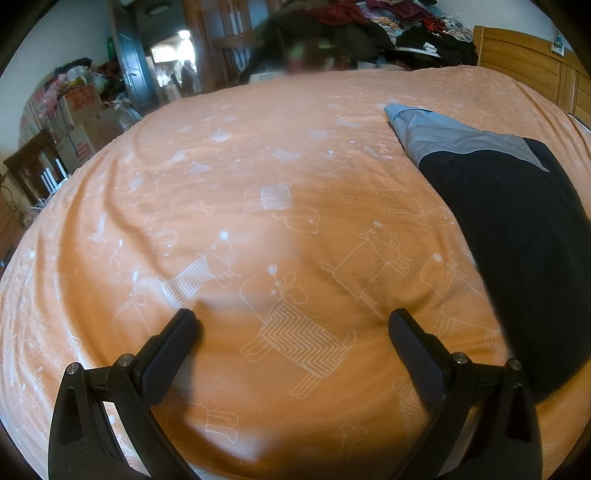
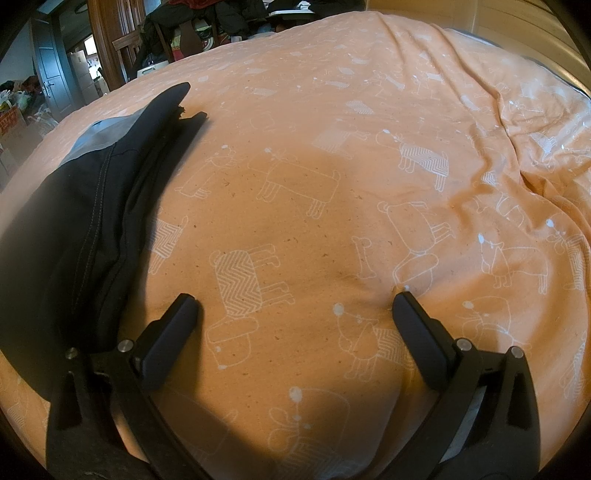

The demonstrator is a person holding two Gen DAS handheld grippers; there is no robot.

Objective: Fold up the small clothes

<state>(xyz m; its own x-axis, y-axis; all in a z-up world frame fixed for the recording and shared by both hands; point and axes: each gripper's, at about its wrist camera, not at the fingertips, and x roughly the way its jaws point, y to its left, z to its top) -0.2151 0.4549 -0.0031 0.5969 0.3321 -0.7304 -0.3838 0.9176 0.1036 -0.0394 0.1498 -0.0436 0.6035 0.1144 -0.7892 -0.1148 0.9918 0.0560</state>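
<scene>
A small black garment with a grey panel [image 1: 517,229] lies folded in a long strip on the orange bedspread [image 1: 258,155], at the right of the left wrist view. The same garment [image 2: 85,206] fills the left side of the right wrist view, with a stitched seam showing. My left gripper [image 1: 291,321] is open just above the bedspread, left of the garment, with nothing between its fingers. My right gripper [image 2: 295,302] is open too, over bare bedspread [image 2: 332,147] to the right of the garment. The garment lies between the two grippers.
The bedspread is printed with white dog outlines and is rumpled at the right [image 2: 517,155]. A wooden headboard [image 1: 524,62] stands at the far right. A heap of clothes [image 1: 388,26] lies beyond the bed. Boxes and clutter [image 1: 81,110] stand left, by a dark door [image 1: 129,62].
</scene>
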